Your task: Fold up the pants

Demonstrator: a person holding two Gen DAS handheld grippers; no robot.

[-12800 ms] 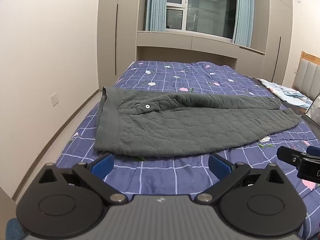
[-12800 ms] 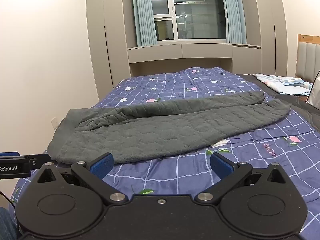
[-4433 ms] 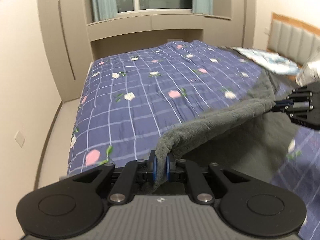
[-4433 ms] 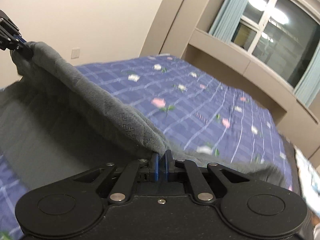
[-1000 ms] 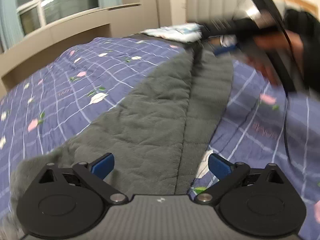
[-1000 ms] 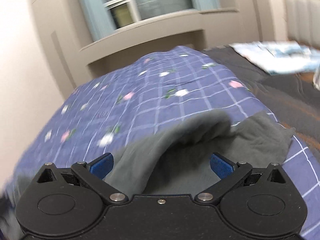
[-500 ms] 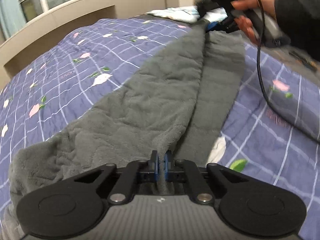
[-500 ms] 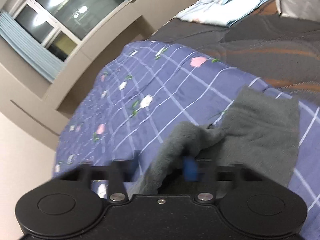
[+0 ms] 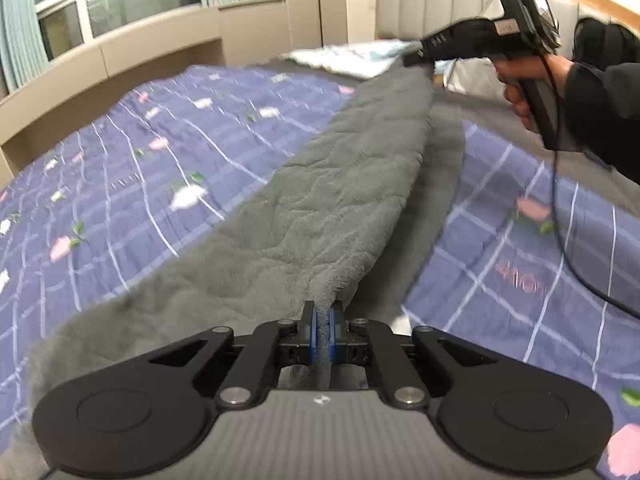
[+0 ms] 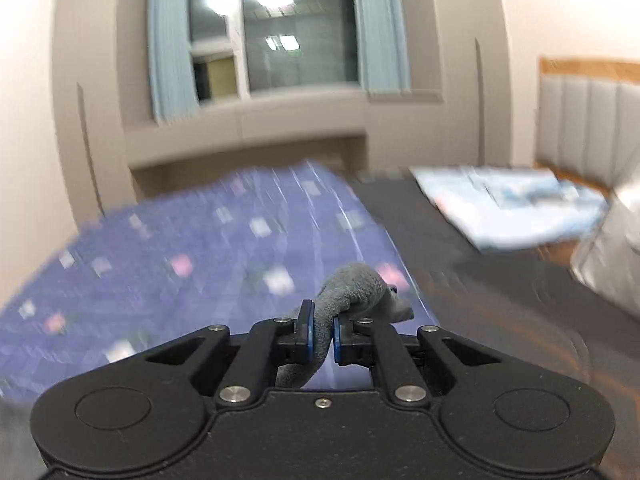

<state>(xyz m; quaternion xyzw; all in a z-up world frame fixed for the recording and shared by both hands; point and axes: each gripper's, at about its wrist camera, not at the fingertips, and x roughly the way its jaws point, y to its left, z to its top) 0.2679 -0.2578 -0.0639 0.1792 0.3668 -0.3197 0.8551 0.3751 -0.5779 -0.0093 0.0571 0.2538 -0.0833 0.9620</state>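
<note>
The grey fleece pants [image 9: 320, 208] lie stretched lengthwise across the blue checked bedspread [image 9: 160, 152]. My left gripper [image 9: 322, 334] is shut on the near edge of the pants, lifting a fold of cloth. My right gripper [image 9: 418, 60] shows far off in the left wrist view, held in a hand, shut on the far leg end and raising it. In the right wrist view the right gripper [image 10: 321, 334] pinches a bunched grey hem [image 10: 360, 284] above the bed.
A light blue folded cloth [image 10: 516, 204] lies on the dark sheet [image 10: 460, 280] near the padded headboard [image 10: 588, 128]. A black cable [image 9: 568, 248] hangs from the right gripper over the bedspread. Window and cupboards stand beyond the bed.
Both grippers, open a second ago, have shut on the pants. The right gripper has lifted the leg end up off the bed; the right view now points higher.
</note>
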